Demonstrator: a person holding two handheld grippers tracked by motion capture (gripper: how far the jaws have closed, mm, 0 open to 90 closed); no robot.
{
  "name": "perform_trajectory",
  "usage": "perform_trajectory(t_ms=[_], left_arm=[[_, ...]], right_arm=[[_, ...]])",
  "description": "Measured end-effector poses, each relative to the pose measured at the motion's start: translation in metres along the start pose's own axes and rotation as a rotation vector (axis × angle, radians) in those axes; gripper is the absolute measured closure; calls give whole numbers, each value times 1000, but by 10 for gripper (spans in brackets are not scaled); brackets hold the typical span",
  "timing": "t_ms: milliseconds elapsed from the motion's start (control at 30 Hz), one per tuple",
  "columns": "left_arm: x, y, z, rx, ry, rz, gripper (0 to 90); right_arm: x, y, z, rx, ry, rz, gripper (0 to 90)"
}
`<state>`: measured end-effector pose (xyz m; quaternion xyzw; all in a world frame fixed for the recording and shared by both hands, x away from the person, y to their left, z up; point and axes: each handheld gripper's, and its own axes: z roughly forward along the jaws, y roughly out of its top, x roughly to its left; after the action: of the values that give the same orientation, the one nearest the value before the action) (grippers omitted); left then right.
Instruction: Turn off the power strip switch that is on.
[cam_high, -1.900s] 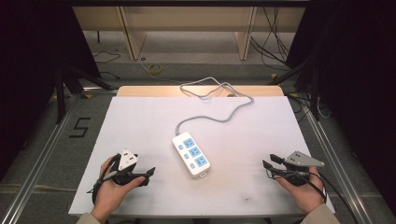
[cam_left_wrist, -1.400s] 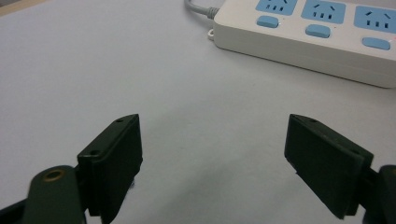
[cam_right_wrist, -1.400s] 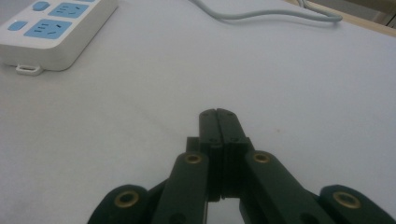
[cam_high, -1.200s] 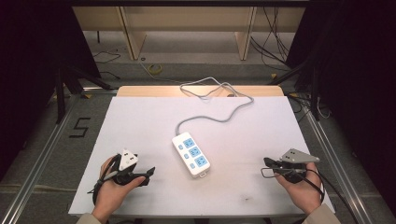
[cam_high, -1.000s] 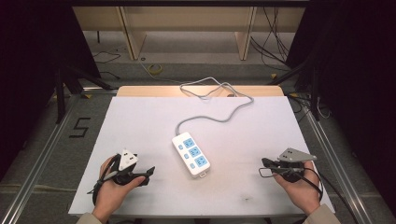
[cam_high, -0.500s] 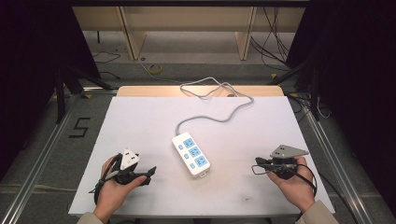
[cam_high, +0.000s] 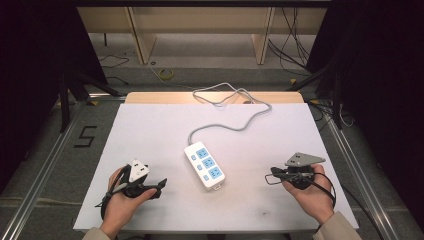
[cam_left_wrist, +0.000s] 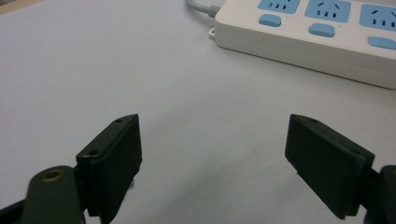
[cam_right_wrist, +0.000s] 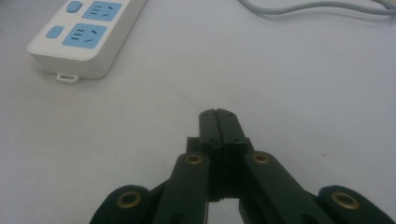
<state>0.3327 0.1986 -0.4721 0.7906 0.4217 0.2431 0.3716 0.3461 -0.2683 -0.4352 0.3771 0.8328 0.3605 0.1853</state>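
Observation:
A white power strip (cam_high: 204, 165) with three blue sockets and blue switches lies near the middle of the white table (cam_high: 150, 130). Its grey cable (cam_high: 235, 107) curls toward the far edge. My left gripper (cam_high: 161, 183) rests low at the front left, a hand around it, jaws wide open and holding nothing. In the left gripper view (cam_left_wrist: 212, 161) the power strip (cam_left_wrist: 317, 28) lies just beyond the jaws. My right gripper (cam_high: 272, 172) sits at the front right, shut on nothing, pointing left toward the strip. Past the closed jaws (cam_right_wrist: 218, 116), the strip's near end (cam_right_wrist: 86, 32) lies upper left.
The table's far edge has a wooden strip (cam_high: 165, 97). Beyond it are wooden legs (cam_high: 145, 42) and loose cables (cam_high: 295, 35) on the floor. A metal rail (cam_high: 45, 165) runs along the left side, next to a floor mark "5" (cam_high: 86, 136).
My right gripper has slid left along the front of the table, toward the power strip. The left gripper and the strip have stayed put.

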Motion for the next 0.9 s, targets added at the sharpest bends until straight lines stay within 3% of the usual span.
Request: perform_trajectory(t_ms=[900], left_arm=[[-1, 0, 0, -1, 3, 6, 186]], right_arm=[[9, 19, 3, 11, 23, -3, 900]])
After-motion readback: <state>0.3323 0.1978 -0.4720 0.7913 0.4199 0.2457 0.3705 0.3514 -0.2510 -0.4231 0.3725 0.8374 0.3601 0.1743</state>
